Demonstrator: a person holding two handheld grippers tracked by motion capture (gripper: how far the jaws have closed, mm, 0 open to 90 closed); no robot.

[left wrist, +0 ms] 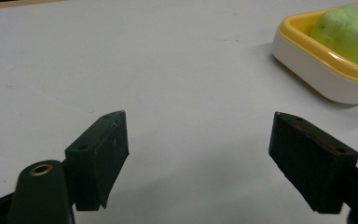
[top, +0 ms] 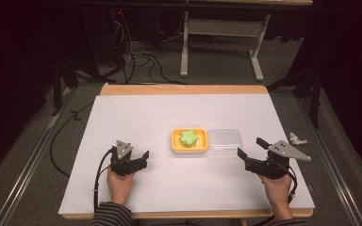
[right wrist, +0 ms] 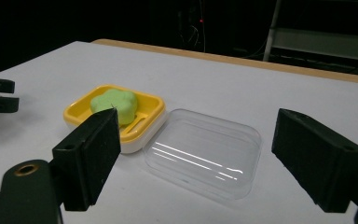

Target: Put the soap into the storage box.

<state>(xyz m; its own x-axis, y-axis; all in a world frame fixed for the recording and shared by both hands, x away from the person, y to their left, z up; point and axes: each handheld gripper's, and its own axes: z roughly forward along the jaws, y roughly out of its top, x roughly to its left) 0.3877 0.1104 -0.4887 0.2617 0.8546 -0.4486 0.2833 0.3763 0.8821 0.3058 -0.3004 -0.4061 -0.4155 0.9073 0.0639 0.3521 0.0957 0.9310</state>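
We hold the left gripper (top: 142, 157) and right gripper (top: 250, 148) low over the table (top: 136, 117), their blocky matte black jaws wide and empty. Between them sits a glossy yellow tray (top: 190, 141) holding lumpy green soap (top: 187, 137), touching a clear plastic lid (top: 225, 141).

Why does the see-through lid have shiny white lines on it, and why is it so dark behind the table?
In the right gripper view, the clear lid reflects the lights overhead as bright streaks, and the near tongs look soft and blurry. In the high view, light falls on the white table, so the floor and room around it stay dim. In the left gripper view, the yellow dish casts a soft shadow.
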